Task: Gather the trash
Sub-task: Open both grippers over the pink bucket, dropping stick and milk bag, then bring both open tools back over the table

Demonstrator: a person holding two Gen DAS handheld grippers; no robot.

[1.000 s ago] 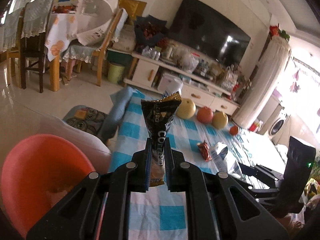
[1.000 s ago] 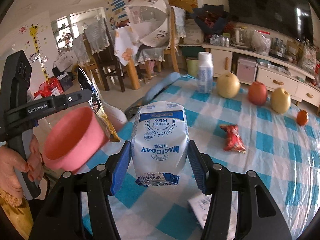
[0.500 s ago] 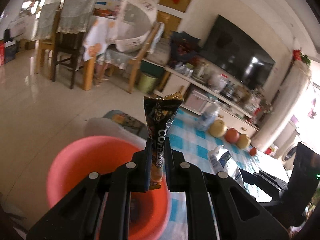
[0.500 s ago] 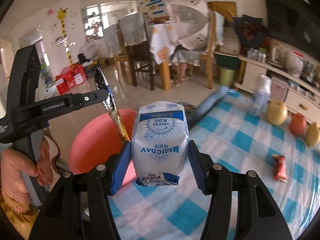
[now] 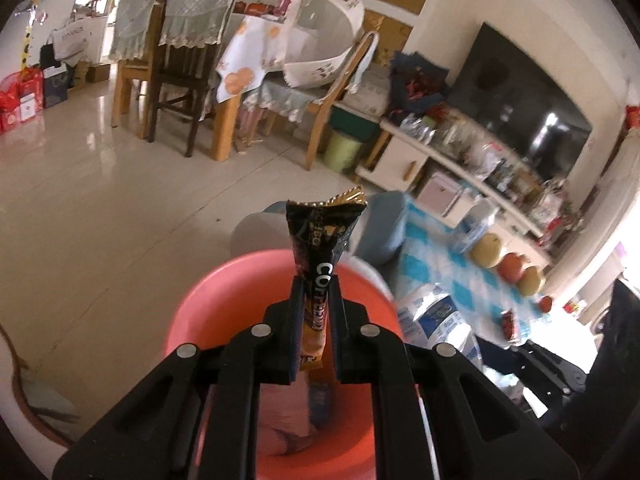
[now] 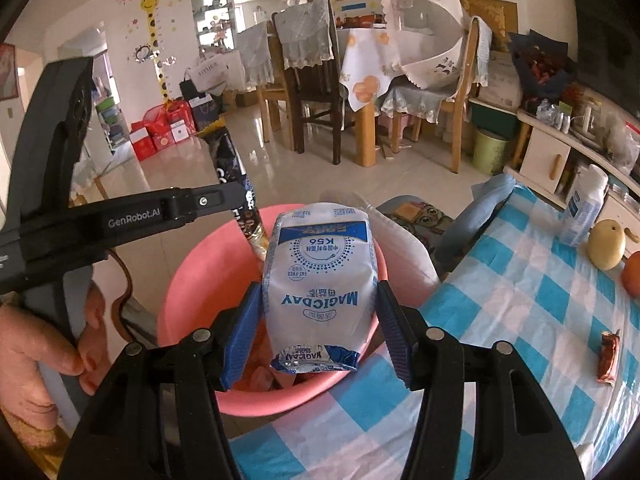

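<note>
Left wrist view: the left gripper point(image 5: 316, 332) was just starting to let go of the black-and-gold foil coffee stick point(image 5: 320, 280), upright over the pink plastic basin point(image 5: 188, 320). Right wrist view: the right gripper point(image 6: 318, 332) squeezed the white-and-blue milk pouch point(image 6: 320, 284), long axis pointing away, also above the basin point(image 6: 188, 280) beside the checked table point(image 6: 520, 320).
</note>
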